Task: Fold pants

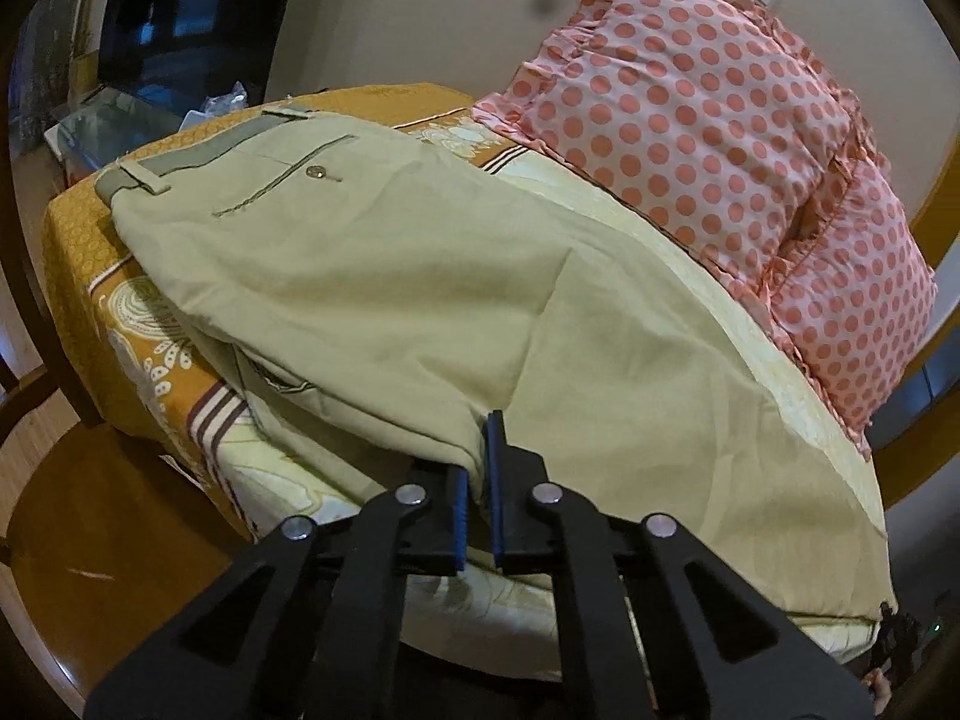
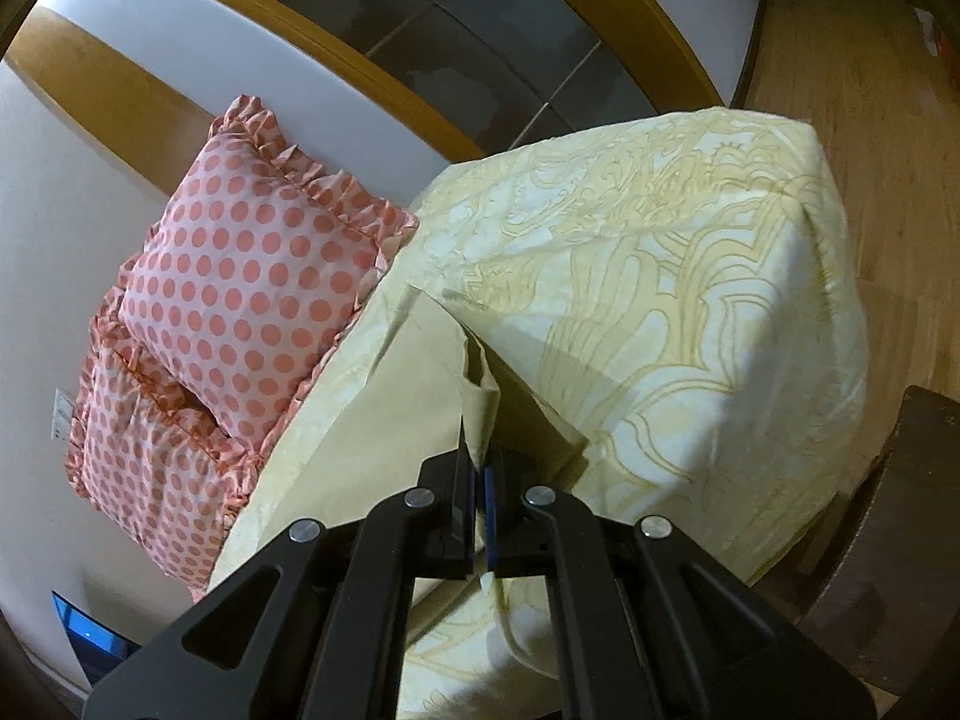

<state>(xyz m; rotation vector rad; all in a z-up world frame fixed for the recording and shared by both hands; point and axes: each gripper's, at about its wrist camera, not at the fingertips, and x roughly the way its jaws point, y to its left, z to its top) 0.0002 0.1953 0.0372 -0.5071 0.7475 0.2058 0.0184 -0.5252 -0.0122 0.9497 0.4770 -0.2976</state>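
pants (image 1: 372,276) lie along the bed (image 1: 78,252), waistband at its far corner, legs reaching the near edge by the pillows (image 1: 690,96). left gripper (image 1: 477,480) has its fingers pinched on the side fold; right gripper (image 2: 477,480) pinches the hem. thin bites: uneven lifting could slip the cloth free or drag the bedsheet along.

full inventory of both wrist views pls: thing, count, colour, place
pants: 1, khaki, spread on the bed, waistband at the far end
pillows: 2, pink with coral dots, against the wall beside the pants
bedsheet: 1, pale yellow and orange pattern, under the pants
floor: wood, beyond the bed corner
left gripper: black, shut on the pants' near edge
right gripper: black, shut on the pants at the leg end
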